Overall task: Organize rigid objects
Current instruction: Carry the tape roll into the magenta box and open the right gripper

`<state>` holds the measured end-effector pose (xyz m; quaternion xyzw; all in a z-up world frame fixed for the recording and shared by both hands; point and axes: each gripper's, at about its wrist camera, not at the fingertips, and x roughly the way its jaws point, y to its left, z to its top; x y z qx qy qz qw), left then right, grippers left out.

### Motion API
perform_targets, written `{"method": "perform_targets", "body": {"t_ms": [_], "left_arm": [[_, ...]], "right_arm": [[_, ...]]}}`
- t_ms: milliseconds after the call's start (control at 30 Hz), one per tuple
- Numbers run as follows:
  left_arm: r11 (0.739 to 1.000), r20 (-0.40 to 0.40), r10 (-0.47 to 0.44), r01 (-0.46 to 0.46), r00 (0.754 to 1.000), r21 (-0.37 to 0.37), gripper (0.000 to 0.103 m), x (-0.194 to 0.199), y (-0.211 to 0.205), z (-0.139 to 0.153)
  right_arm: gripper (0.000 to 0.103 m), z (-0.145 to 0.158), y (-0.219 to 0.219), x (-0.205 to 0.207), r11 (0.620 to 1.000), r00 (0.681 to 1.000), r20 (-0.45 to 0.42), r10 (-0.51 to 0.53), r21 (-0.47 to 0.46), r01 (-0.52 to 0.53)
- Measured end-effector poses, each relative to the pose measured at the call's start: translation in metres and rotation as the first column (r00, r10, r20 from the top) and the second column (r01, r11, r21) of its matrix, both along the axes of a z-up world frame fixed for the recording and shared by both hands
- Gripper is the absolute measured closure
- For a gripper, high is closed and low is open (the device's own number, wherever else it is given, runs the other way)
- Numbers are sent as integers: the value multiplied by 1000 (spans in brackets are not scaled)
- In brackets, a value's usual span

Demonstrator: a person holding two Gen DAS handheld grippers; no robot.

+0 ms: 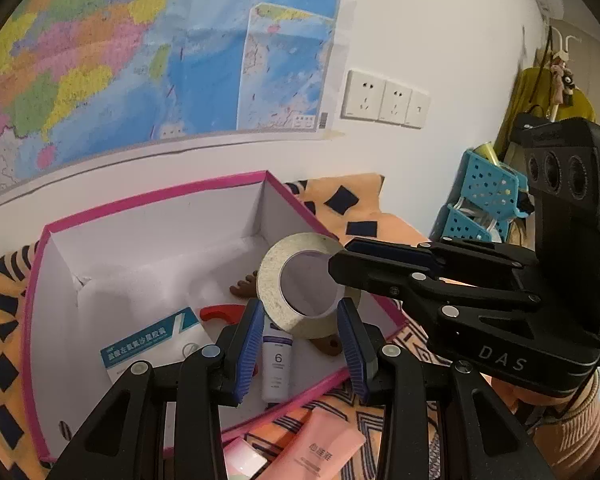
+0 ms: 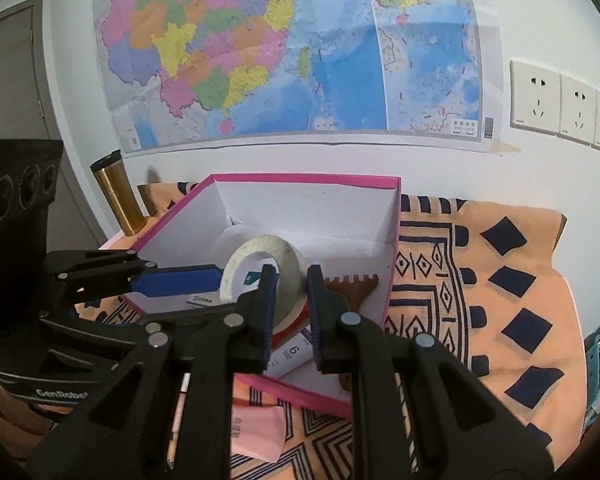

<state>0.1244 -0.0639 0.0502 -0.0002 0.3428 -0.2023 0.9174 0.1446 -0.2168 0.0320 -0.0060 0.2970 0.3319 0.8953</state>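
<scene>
Closest to us in the right wrist view, the right gripper has its jaws pinching the wall of a pale beige roll of tape, one blue pad inside the ring and one outside, and we see the roll held upright above the open pink cardboard box with white inner walls. From the left wrist view we see the same roll over the box's near right corner, with the right gripper coming in from the right side. Our left gripper hangs over the box with its jaws apart and nothing between the pads; the roll sits just beyond its tips. Below, inside the box, lie a white tube marked with a 6, a blue-and-white packet, a red curved piece and a brown wooden piece. Outside the box, near its front edge, a pink tube rests on the orange cloth with dark blue patterns that covers the table. Behind the box in the right wrist view stands a gold metal tumbler, and a coloured map hangs on the white wall.
</scene>
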Motion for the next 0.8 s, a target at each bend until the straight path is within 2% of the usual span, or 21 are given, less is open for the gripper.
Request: {"method": "perform_targets", "body": {"t_ms": [800], "left_arm": [[1000,-139,-9,7,990,-13,66,36,-3,-33]], "right_arm": [[85,-35,4,25,997,993,-115,-42,-74,34]]}}
